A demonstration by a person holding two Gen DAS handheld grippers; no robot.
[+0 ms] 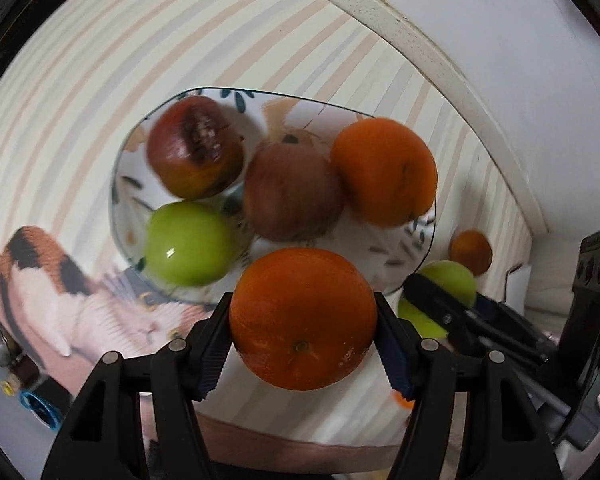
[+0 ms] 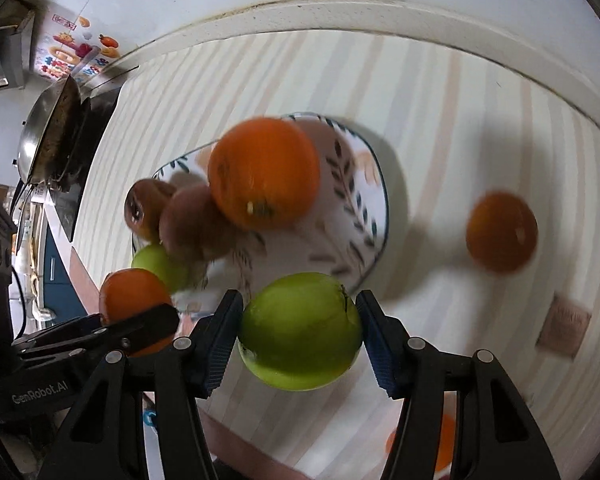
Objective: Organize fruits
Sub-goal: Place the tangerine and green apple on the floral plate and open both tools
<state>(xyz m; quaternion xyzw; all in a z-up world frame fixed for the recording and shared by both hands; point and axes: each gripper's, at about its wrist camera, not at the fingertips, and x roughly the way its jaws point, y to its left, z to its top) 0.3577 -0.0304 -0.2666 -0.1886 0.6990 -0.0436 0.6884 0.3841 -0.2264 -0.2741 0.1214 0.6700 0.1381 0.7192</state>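
Note:
My left gripper (image 1: 302,332) is shut on an orange (image 1: 302,318) and holds it above the near rim of a leaf-patterned plate (image 1: 364,236). On the plate lie a bruised red apple (image 1: 194,146), a second red apple (image 1: 292,190), another orange (image 1: 384,170) and a green apple (image 1: 190,242). My right gripper (image 2: 300,336) is shut on a green apple (image 2: 300,330), just off the near edge of the plate (image 2: 340,200). Each gripper appears in the other's view, just beside it. A loose orange (image 2: 502,232) lies on the striped cloth to the right of the plate.
A striped tablecloth (image 2: 440,140) covers the surface, bounded at the back by a white ledge (image 2: 380,16). A pan (image 2: 48,128) sits on a stove at far left. A brown tag (image 2: 564,332) lies on the cloth at right. Something orange (image 2: 444,440) shows behind my right finger.

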